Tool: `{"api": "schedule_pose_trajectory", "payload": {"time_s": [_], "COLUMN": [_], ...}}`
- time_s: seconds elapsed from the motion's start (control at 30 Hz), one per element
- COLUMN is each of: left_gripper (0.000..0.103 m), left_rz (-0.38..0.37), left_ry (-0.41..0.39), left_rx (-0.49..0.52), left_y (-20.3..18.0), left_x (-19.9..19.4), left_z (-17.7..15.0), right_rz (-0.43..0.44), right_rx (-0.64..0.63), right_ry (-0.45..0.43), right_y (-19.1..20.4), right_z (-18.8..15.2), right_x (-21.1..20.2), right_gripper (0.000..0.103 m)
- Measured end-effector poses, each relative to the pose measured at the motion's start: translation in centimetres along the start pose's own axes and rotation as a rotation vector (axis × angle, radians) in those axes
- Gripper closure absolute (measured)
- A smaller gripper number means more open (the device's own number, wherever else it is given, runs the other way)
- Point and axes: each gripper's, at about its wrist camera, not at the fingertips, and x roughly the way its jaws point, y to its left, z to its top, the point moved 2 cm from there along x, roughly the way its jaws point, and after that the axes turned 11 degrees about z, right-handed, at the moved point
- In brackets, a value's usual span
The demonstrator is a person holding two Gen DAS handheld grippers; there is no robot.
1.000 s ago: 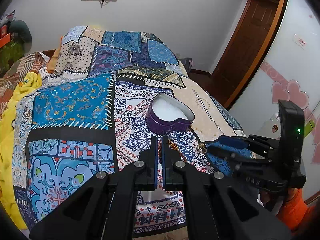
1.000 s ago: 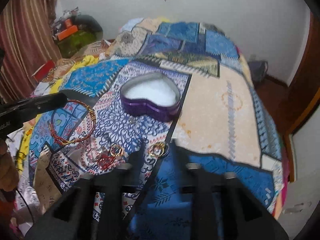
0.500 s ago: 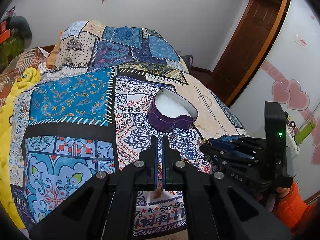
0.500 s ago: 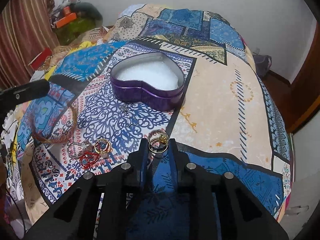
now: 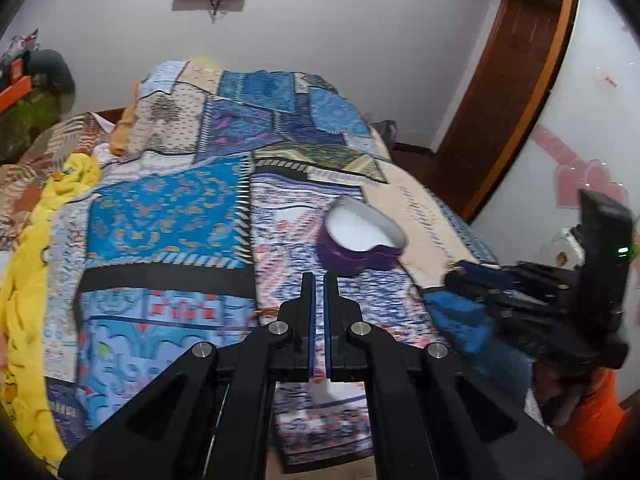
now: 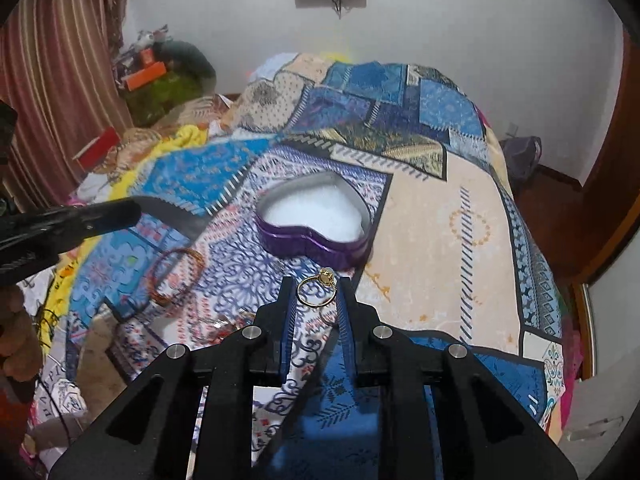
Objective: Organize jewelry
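Observation:
My right gripper (image 6: pixel 317 292) is shut on a gold ring (image 6: pixel 318 290) and holds it above the bedspread, just in front of a purple heart-shaped tin (image 6: pixel 314 220) with a white lining. The tin also shows in the left wrist view (image 5: pixel 360 246). My left gripper (image 5: pixel 319 280) is shut, and nothing shows between its jaws; it shows in the right wrist view at the left (image 6: pixel 72 224). A gold-and-red bangle (image 6: pixel 174 278) lies on the bedspread left of the ring. More small jewelry (image 6: pixel 224 322) lies near my right gripper's left finger, blurred.
The patchwork bedspread (image 6: pixel 432 220) covers the bed. A yellow blanket (image 5: pixel 28 280) lies along its left side. A wooden door (image 5: pixel 500 100) stands at the right. Clutter (image 6: pixel 160 76) sits by the curtain at the back left.
My right gripper has lifted the gold ring off the bedspread and moved toward the tin. My left gripper has risen and pulled away from the bangle, which lies on the bed.

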Motion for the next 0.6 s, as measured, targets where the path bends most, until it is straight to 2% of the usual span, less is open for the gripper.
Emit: {"api": "schedule_pose_trajectory", "payload": {"time_s": [0.17, 0.3, 0.43, 0.6], "left_gripper": [0.099, 0.082, 0.082, 0.082], "left_rz": [0.060, 0.081, 0.086, 0.107], "left_ry": [0.082, 0.168, 0.243, 0.246], "left_rx": [0.001, -0.003, 0.011, 0.006], "left_y": [2.3, 3.4, 3.3, 3.1], "left_x": [2.0, 4.4, 6.2, 7.2], "left_z": [-0.5, -1.9, -3.5, -4.2], "right_rz": [0.016, 0.032, 0.040, 0.050], "right_rx": [-0.006, 0.002, 0.002, 0.010], "right_ry": [-0.012, -0.011, -0.006, -0.006], "right_y": [0.5, 0.6, 0.5, 0.2], "right_z": [0.0, -0.2, -0.2, -0.2], "right_x": [-0.3, -0.2, -0.1, -0.1], "right_gripper": [0.085, 0.085, 0.085, 0.085]}}
